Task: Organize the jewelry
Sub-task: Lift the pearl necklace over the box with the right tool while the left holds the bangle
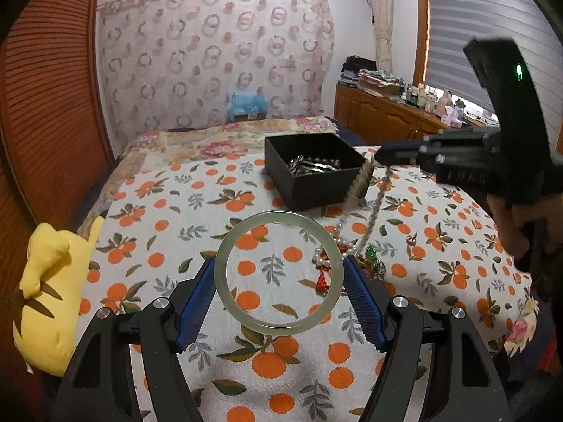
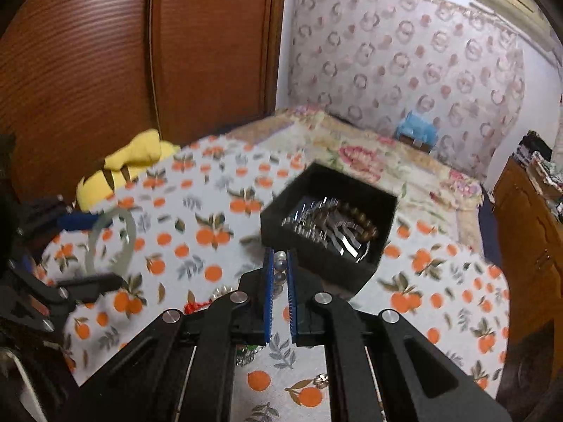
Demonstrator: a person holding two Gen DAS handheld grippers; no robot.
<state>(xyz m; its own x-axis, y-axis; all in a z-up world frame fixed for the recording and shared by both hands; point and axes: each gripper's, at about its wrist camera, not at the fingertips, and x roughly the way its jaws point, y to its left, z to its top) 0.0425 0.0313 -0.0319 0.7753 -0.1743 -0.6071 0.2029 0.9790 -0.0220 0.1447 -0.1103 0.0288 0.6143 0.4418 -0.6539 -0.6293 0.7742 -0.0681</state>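
My left gripper (image 1: 278,274) is shut on a pale green jade bangle (image 1: 225,246), held upright above the orange-print cloth; the bangle also shows in the right wrist view (image 2: 130,232). My right gripper (image 2: 280,256) is shut on a pearl necklace (image 2: 280,258), whose strand (image 1: 373,207) hangs down from its tips just in front of the black jewelry box (image 1: 316,183). The box (image 2: 352,267) holds silver pieces and a brown bead bracelet (image 2: 359,218). A small heap of loose jewelry (image 1: 366,263) lies on the cloth to the right of the bangle.
A yellow plush toy (image 1: 49,288) lies at the bed's left edge beside a wooden wardrobe (image 1: 45,105). A wooden cabinet (image 1: 387,116) with clutter stands at the back right. A blue item (image 1: 246,105) sits by the patterned wall.
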